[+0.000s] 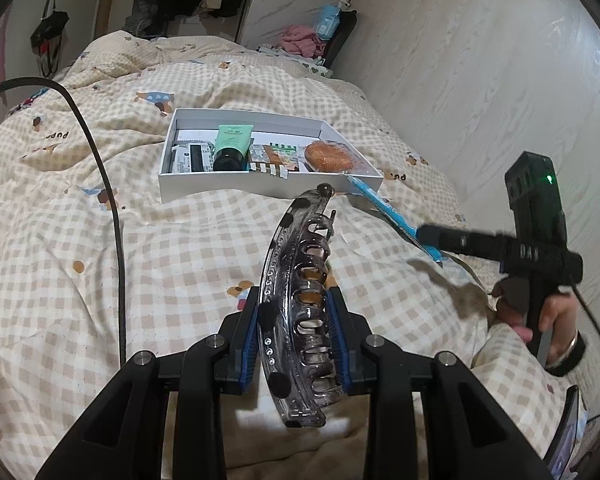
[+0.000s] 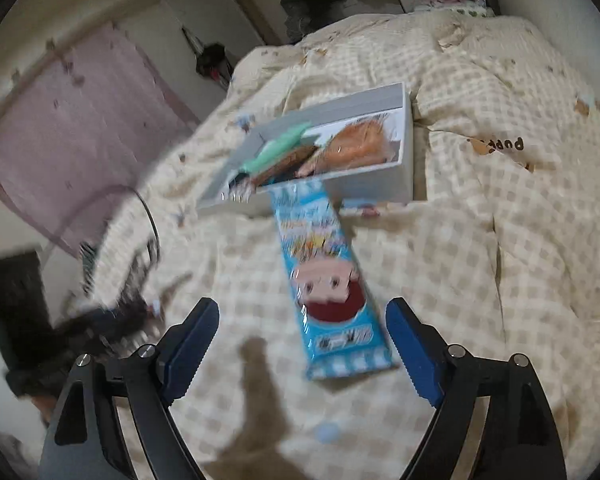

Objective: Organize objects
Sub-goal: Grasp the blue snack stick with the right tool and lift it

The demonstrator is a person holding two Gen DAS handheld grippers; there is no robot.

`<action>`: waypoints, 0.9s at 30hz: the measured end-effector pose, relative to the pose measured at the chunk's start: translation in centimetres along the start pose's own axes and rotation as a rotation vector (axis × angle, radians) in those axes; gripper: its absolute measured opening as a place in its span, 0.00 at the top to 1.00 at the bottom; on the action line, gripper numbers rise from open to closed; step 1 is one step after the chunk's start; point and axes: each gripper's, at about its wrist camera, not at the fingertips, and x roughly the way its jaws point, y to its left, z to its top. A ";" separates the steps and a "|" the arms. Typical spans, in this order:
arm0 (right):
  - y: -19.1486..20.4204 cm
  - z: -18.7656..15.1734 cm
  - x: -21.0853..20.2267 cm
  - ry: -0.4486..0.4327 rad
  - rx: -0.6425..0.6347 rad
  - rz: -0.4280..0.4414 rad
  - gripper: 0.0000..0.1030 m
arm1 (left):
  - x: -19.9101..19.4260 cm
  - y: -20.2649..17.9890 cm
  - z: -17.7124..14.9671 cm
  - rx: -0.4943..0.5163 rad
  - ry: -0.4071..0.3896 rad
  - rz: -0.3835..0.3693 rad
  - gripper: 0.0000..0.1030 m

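The blue snack packet [image 2: 332, 284] lay flat on the checked quilt [image 2: 480, 240], just ahead of the right gripper [image 2: 302, 340], whose jaws stood wide and empty, the packet's near end between them but untouched. Its long axis ran near to far, roughly in line with the fingers, its far end resting against the near wall of the white box [image 2: 404, 152]. The right hand was plainly the nearer. The left gripper [image 1: 296, 344] was clenched on a clear hair claw [image 1: 296, 300], which pointed away toward the box, well left of the packet.
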 end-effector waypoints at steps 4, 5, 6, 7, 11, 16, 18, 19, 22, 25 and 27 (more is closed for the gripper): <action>-0.3 0.2 1.3 0.055 0.011 -0.047 0.60 | 0.1 0.0 0.0 -0.003 0.004 -0.001 0.67; -0.2 0.0 1.6 0.069 0.009 -0.080 0.65 | 0.1 0.0 0.0 -0.003 0.002 -0.002 0.67; 0.1 0.0 1.6 0.066 0.003 -0.088 0.67 | 0.0 -0.1 0.0 -0.002 0.000 -0.001 0.67; 0.3 -0.1 1.2 0.045 -0.009 -0.092 0.69 | 0.0 0.0 0.0 -0.002 -0.002 -0.001 0.67; 1.8 -0.7 -1.4 -0.066 -0.071 -0.094 0.70 | 0.0 0.0 0.0 -0.003 -0.003 -0.004 0.67; 5.8 -2.0 -3.8 -0.112 -0.217 -0.119 0.70 | 0.0 -0.1 0.0 0.000 -0.005 -0.005 0.67; 7.5 -2.8 -3.7 -0.099 -0.285 -0.122 0.70 | 0.0 -0.1 0.0 -0.001 -0.003 -0.005 0.67; 8.5 -3.2 -3.3 -0.078 -0.328 -0.128 0.70 | 0.0 0.0 0.0 0.000 -0.003 -0.004 0.67; 10.2 -4.1 -1.6 -0.017 -0.411 -0.184 0.70 | 0.1 0.0 0.0 0.001 -0.003 -0.005 0.67; 10.3 -4.7 0.0 0.064 -0.445 -0.210 0.70 | 0.1 0.1 0.0 0.001 0.001 -0.002 0.67; 9.9 -4.8 0.2 0.083 -0.441 -0.210 0.69 | 0.2 0.1 0.0 -0.001 0.005 -0.004 0.67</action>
